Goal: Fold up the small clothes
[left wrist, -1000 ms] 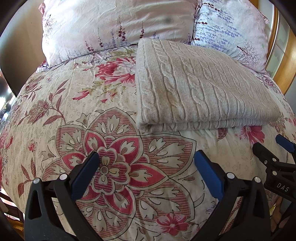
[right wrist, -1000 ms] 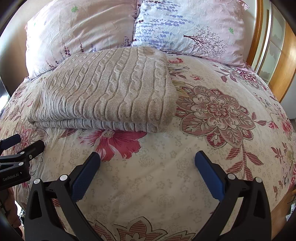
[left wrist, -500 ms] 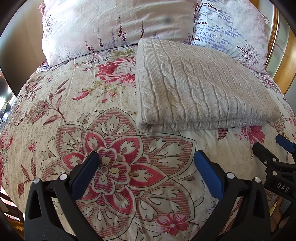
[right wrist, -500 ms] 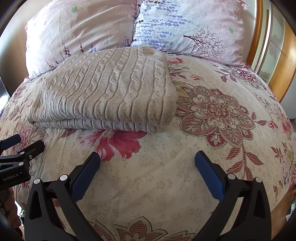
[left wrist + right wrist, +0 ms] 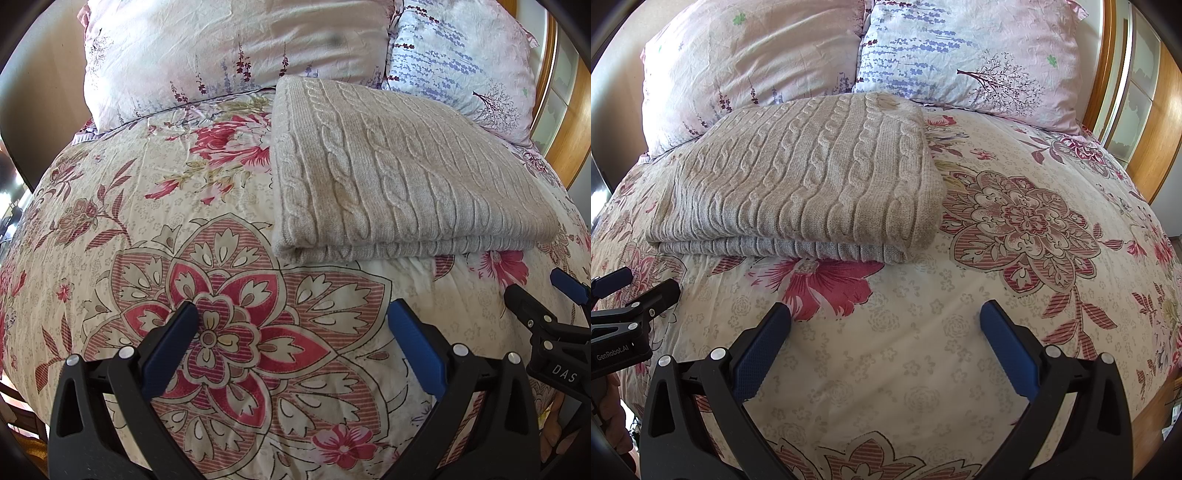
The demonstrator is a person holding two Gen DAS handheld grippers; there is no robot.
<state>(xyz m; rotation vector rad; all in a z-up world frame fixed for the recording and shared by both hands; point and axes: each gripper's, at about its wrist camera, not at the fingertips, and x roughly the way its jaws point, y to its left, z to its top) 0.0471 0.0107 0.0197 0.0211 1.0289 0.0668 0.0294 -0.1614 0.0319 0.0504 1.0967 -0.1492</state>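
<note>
A beige cable-knit sweater (image 5: 391, 177) (image 5: 809, 184) lies folded in a neat rectangle on the floral bedspread (image 5: 192, 206), its folded edge toward me. My left gripper (image 5: 291, 332) hovers open over the bedspread, short of the sweater's near left corner, with nothing between its blue pads. My right gripper (image 5: 884, 332) is likewise open and empty, below the sweater's near right corner. Each gripper shows at the edge of the other's view: the right gripper (image 5: 546, 306) at the right, the left gripper (image 5: 631, 291) at the left.
Two floral pillows (image 5: 236, 48) (image 5: 964, 51) lean behind the sweater at the head of the bed. A wooden headboard frame (image 5: 1156, 122) runs along the right. The bedspread (image 5: 1015, 258) spreads out to the right of the sweater.
</note>
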